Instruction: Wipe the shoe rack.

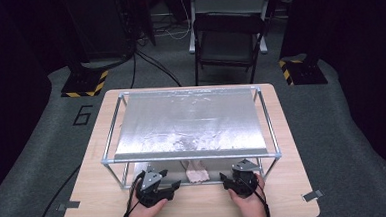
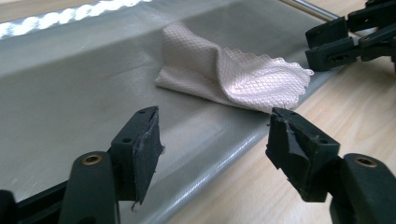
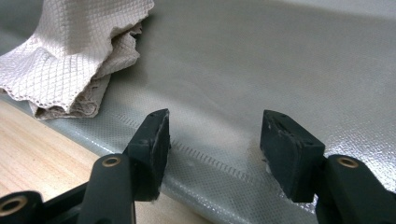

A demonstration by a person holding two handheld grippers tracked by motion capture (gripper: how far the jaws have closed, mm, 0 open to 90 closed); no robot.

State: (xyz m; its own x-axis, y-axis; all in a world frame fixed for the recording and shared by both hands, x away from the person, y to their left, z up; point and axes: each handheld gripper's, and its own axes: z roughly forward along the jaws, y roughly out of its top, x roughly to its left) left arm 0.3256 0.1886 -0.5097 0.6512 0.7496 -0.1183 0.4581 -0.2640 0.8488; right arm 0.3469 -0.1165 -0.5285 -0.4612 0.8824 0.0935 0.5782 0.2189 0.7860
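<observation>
Both hands come in from the near edge of the wooden worktop (image 1: pixel 196 208), each carrying a black gripper. On the person's left, the left gripper (image 2: pixel 212 140) has its jaws spread wide with nothing between them; the pads hover over the front edge of a grey sheet (image 2: pixel 70 84), one jaw above the sheet and the other above the bare wood. To the right, the right gripper (image 3: pixel 215 140) is released too, jaws wide apart and empty, poised over the rounded front hem of the same grey sheet, where a line of stitching runs.

Between the two grippers lies a pale pink cloth (image 1: pixel 197 175) with a diamond weave and a scalloped edge. It rests crumpled on the lower grey sheet, right at its front edge, with one fold curling up and over. In the left gripper view the cloth (image 2: pixel 229 70) sits ahead of the jaws, near but apart from them, and the right gripper shows just beyond it, by the cloth's far corner. In the right gripper view the cloth (image 3: pixel 70 60) is off to the left side, apart from the pads.

A metal tube frame (image 1: pixel 113 127) stands on the worktop, carrying a silvery sheet (image 1: pixel 191 118) stretched across its top. The cloth lies under the front bar of that frame.
</observation>
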